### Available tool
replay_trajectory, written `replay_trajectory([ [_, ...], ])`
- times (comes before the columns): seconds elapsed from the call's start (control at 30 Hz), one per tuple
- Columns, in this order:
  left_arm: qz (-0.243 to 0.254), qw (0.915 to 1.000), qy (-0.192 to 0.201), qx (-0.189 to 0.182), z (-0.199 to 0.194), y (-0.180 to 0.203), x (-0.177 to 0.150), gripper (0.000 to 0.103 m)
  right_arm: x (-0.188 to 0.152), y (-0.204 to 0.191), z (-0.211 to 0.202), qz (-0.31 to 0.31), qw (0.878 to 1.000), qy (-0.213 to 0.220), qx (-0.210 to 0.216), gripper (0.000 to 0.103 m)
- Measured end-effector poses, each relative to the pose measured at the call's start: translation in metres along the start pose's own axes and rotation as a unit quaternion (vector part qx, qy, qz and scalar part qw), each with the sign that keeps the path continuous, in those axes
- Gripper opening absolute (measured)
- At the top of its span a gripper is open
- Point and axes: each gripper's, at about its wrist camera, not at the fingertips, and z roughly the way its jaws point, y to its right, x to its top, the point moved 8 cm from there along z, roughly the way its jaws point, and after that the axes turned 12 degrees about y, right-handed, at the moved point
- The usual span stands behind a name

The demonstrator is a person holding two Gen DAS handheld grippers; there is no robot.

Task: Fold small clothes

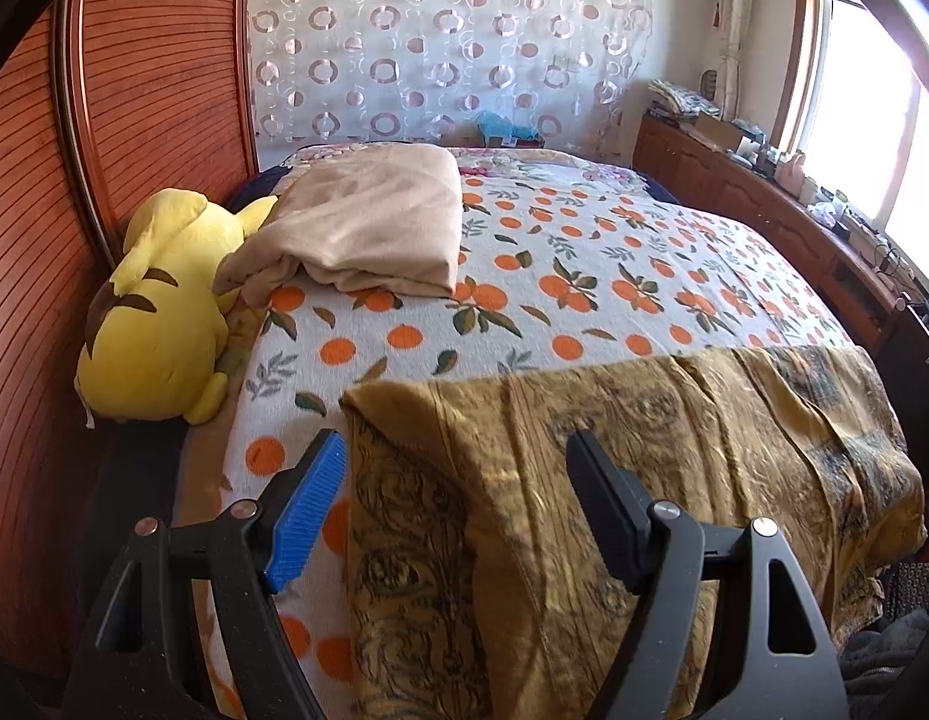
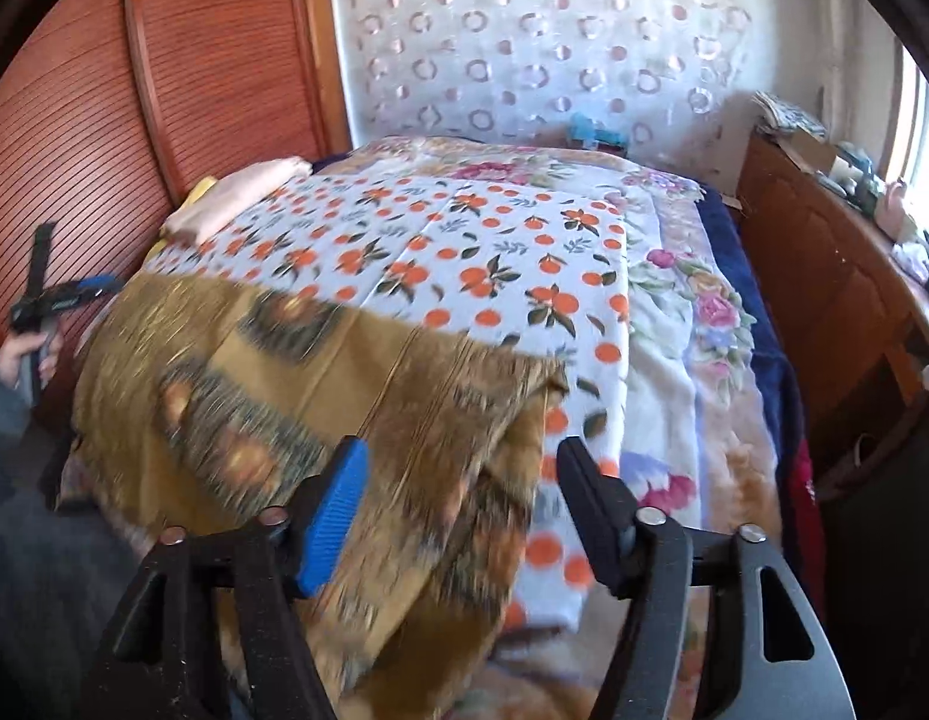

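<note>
- Mustard patterned garment (image 1: pixel 614 480) lies spread across the near end of the bed (image 1: pixel 584 252), over the orange-print blanket.
- Left tool (image 1: pixel 458 510) gapes wide, gripping nothing, over the garment's 9 o'clock edge.
- Right tool (image 2: pixel 461 507) equally wide, empty, above the 3 o'clock corner.

One bed (image 1: pixel 584 252) carries one mustard garment (image 1: pixel 584 480) at its near edge, one beige folded cloth (image 1: pixel 374 222) and one yellow plush toy (image 1: pixel 158 312) at its left edge. Two tools: left (image 1: pixel 458 510), right (image 2: pixel 464 510). One blue toy (image 1: pixel 503 127) past the far edge.
</note>
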Motion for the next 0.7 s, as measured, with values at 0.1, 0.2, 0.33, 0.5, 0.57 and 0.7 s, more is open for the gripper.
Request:
replay_trajectory([
  [0.1, 0.002, 1.0, -0.003, 0.008, 0.009, -0.006, 0.005, 0.077, -0.001, 0.004, 0.034, 0.02, 1.0, 0.009, -0.01, 0.07],
  [0.2, 0.002, 0.9998, -0.012, 0.014, 0.02, -0.012, 0.007, 0.077, -0.008, 0.01, 0.063, 0.042, 0.999, 0.007, -0.022, 0.07],
  [0.33, -0.009, 0.9994, -0.031, 0.008, 0.037, -0.016, 0.003, 0.077, -0.017, 0.021, 0.093, 0.062, 0.997, -0.003, -0.043, 0.07],
  [0.5, -0.019, 0.9987, -0.047, 0.001, 0.045, -0.019, -0.008, 0.077, -0.017, 0.028, 0.108, 0.065, 0.996, -0.016, -0.057, 0.07],
  [0.57, -0.024, 0.9985, -0.048, -0.004, 0.045, -0.019, -0.01, 0.077, -0.015, 0.028, 0.117, 0.069, 0.996, -0.022, -0.054, 0.07],
  [0.7, -0.027, 0.9982, -0.05, -0.019, 0.044, -0.019, -0.011, 0.066, -0.016, 0.032, 0.134, 0.069, 0.996, -0.035, -0.046, 0.07],
])
